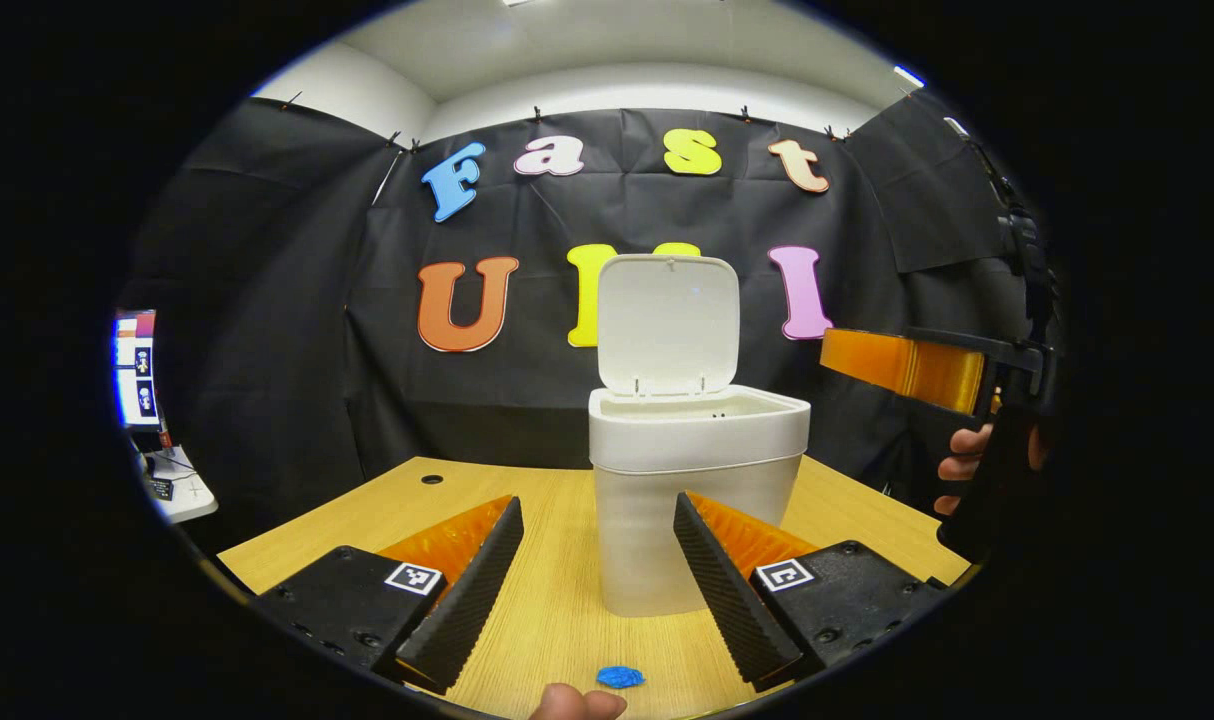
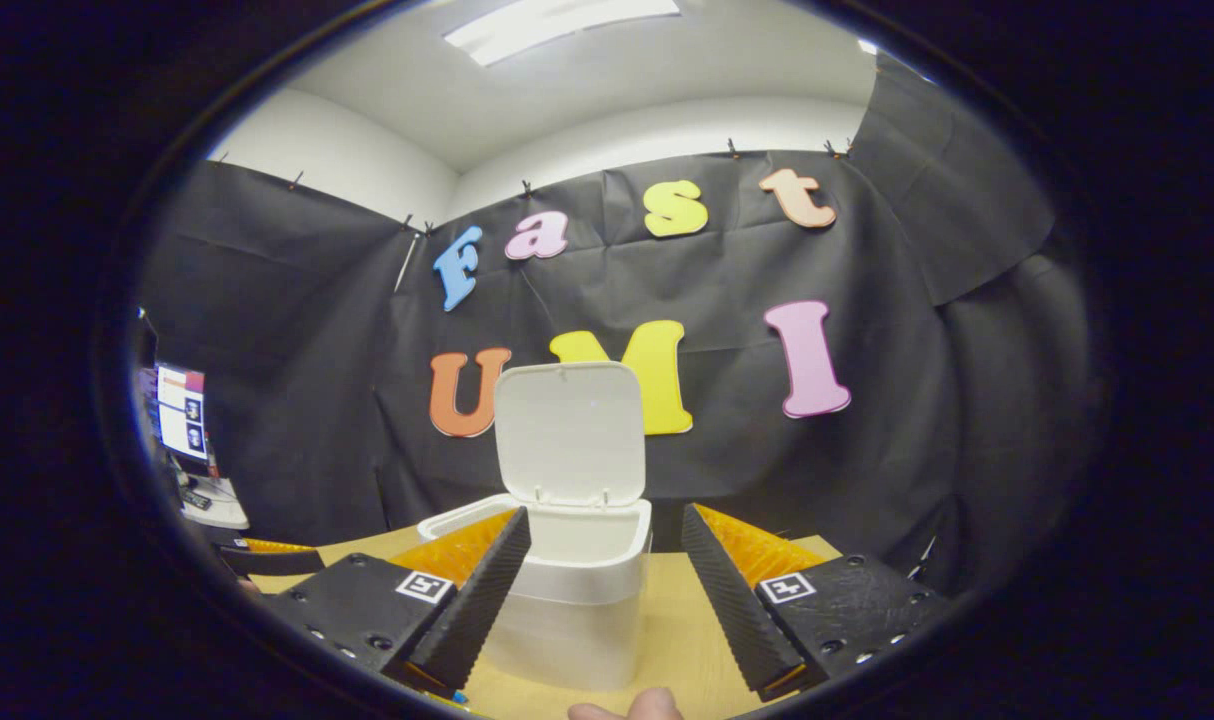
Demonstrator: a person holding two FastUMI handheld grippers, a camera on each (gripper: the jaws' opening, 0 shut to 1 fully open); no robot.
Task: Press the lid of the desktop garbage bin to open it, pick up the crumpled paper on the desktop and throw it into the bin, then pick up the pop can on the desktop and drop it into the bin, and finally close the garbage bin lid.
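Observation:
The white desktop bin [image 1: 697, 480] stands on the wooden desk [image 1: 367, 510], its lid [image 1: 667, 325] swung up and open. My left gripper [image 1: 597, 590] is open, low over the desk just in front of the bin. A small blue crumpled paper [image 1: 620, 677] lies on the desk between its fingers, close to the camera. High at the right, level with the bin's rim, hangs a finger [image 1: 897, 368] of my right gripper, held by a hand [image 1: 962, 465]. In the right gripper view, the right gripper [image 2: 602, 600] is open, with the bin [image 2: 577, 600] and its raised lid [image 2: 570, 435] just ahead.
A monitor [image 1: 135, 370] and a white side table [image 1: 182, 495] stand off the desk's left. The desk has a cable hole [image 1: 432, 479] at its back left. A fingertip [image 1: 577, 703] shows at the bottom edge. The black cloth wall is close behind the bin.

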